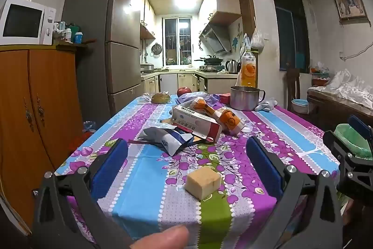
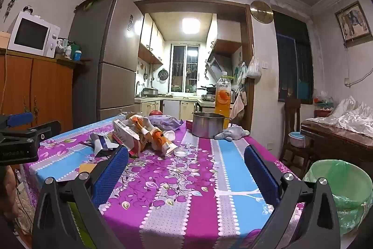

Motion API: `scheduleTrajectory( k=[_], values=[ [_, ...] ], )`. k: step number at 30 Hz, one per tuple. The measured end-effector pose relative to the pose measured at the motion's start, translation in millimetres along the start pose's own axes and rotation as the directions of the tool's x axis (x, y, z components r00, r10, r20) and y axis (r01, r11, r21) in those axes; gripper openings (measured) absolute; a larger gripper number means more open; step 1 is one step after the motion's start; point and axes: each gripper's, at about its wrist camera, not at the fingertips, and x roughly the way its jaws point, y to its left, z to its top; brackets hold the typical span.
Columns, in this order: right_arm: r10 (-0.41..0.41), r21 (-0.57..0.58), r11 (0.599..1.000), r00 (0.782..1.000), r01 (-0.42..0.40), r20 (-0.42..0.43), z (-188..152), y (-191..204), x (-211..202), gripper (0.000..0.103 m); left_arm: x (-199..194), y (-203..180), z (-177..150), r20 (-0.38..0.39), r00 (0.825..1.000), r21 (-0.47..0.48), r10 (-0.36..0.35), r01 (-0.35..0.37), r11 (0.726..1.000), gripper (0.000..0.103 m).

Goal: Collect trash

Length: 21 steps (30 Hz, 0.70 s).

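Several pieces of trash, a torn wrapper (image 1: 165,139), a medicine box (image 1: 198,124) and orange cartons (image 1: 223,116), lie mid-table on the floral tablecloth (image 1: 149,179). Both the left gripper (image 1: 186,155) and right gripper (image 2: 186,160) gape empty; a lined bin (image 2: 342,188) stands right.

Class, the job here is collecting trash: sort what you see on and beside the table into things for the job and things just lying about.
For the job:
- torn grey wrapper
- opened red-and-white carton
- orange-and-white wrapper
- green-lined bin

Lying about:
- juice bottle
- metal pot
- apple
- yellow block
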Motion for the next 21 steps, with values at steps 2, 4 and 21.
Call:
scheduleTrajectory(
  k=[2,4,21],
  values=[
    [0.002,0.003,1.000,1.000,-0.002,-0.002,0.1,-0.6,0.3,0.099,-1.1,0.1,0.1,0.002,1.000,0.002,0.000,0.000,1.000,0.098],
    [0.000,-0.002,1.000,1.000,0.000,-0.002,-0.3,-0.1,0.4,0.099,-1.0,-0.1,0.1,-0.004,1.000,0.004,0.001,-0.001,1.000,0.098],
    [0.000,-0.004,1.000,1.000,0.000,-0.015,-2.8,0.7,3.1,0.099,2.5,-0.8,-4.5,-0.011,1.000,0.004,-0.003,0.003,1.000,0.098]
  ],
)
